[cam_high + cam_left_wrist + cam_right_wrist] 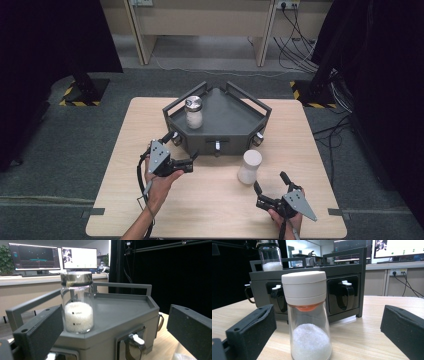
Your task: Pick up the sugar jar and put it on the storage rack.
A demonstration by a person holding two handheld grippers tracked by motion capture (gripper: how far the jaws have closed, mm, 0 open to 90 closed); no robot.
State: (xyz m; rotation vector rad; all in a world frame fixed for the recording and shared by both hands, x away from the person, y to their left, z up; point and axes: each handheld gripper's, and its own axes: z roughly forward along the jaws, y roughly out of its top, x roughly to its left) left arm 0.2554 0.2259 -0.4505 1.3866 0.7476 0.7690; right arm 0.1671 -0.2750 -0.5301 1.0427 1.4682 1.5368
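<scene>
The white-capped shaker (306, 315) runs off the bottom edge of the right gripper view, so its base and its contact with the table (210, 205) are cut away there; the high view shows it standing upright on the wood just in front of the grey rack (235, 120). White grains fill its lower part and an orange ring sits under the cap. The right gripper (272, 187) lies close behind it, jaws spread wide on either side and touching nothing. In the left gripper view the metal-lidded jar (77, 302) stands upright on the rack's top shelf near its left corner, about a third full of white granules; small labels on the glass are too blurred to read. The left gripper (192, 159) points at the rack's front left edge, jaws parted and empty, and the rack's lower front is cut off beneath them. Clips hang on the rack's front panels.

The table is pale wood on grey carpet. Black curtains close both sides, yellow-black striped stand bases sit at the far corners, cables trail at the right, and desks with lit monitors (52, 258) stand beyond
</scene>
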